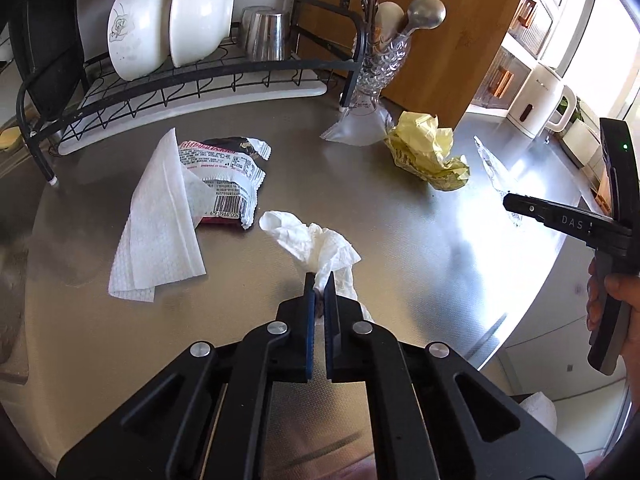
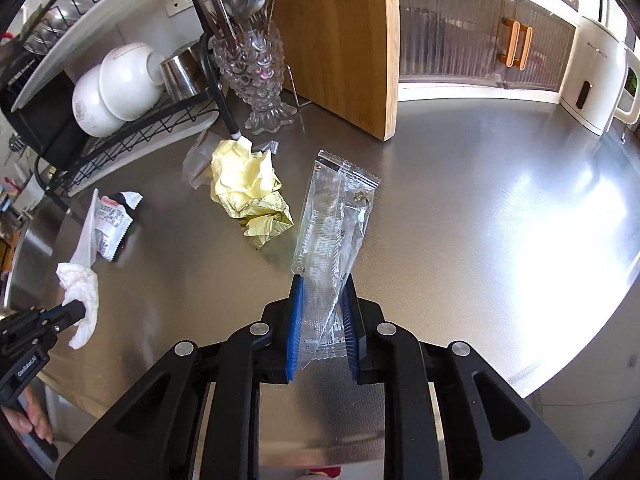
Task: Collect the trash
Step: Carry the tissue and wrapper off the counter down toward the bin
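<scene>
My left gripper (image 1: 319, 280) is shut on a crumpled white tissue (image 1: 316, 240) and holds it just above the steel counter; it also shows in the right wrist view (image 2: 82, 292). My right gripper (image 2: 323, 284) is shut on a clear plastic wrapper (image 2: 336, 220), held upright over the counter; the wrapper also shows at the right in the left wrist view (image 1: 494, 168). On the counter lie a flat white paper towel (image 1: 160, 224), a red and white snack packet (image 1: 228, 180), a crumpled yellow wrapper (image 1: 428, 152) and a small clear bag (image 1: 356, 124).
A black dish rack (image 1: 192, 76) with white bowls and steel cups stands at the back left. A glass utensil holder (image 2: 256, 68), a wooden cutting board (image 2: 340, 40) and a white kettle (image 2: 600, 76) stand along the back. The counter edge curves at the right (image 1: 540, 292).
</scene>
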{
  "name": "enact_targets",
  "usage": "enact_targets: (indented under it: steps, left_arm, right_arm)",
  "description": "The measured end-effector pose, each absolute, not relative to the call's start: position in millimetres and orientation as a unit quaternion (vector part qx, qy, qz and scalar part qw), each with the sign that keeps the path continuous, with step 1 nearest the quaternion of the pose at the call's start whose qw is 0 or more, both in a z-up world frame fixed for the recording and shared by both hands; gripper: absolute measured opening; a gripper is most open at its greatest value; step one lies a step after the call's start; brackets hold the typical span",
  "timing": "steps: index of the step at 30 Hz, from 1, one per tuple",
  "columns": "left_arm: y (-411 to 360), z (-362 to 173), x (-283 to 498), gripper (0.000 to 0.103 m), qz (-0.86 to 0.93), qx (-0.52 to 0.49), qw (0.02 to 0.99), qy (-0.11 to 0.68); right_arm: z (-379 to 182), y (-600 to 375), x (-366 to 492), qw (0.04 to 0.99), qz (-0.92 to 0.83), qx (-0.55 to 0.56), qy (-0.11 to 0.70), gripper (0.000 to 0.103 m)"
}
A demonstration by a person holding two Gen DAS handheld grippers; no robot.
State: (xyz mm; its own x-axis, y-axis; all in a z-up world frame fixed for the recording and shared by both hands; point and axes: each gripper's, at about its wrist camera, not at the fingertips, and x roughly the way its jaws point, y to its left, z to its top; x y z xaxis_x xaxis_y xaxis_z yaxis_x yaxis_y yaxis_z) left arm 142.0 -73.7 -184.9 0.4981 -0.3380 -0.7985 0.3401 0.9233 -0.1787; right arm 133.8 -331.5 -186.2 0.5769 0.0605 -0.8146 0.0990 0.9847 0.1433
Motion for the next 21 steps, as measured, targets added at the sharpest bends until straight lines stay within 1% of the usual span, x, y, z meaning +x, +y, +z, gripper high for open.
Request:
enact_targets:
  steps: [8,13,21]
  left_arm:
    - [-50,-148,104,0.002,-0.183,-0.020,0.879,0.441]
    - [-26,-123,69,0.002,-0.178,-0.036,0.888,0.423]
    - [12,-103,12,0.002,-0.146,-0.045,0.897,0.415]
  right_arm:
    - [-135,-308,77,0.903,0.047,0.076,0.421,0.020]
    - [-112,-285,44,0.907,0.089,0.069,0.407,0.020]
    - [-109,-236,-1,0.895,0.153,0.052,0.415,0.020]
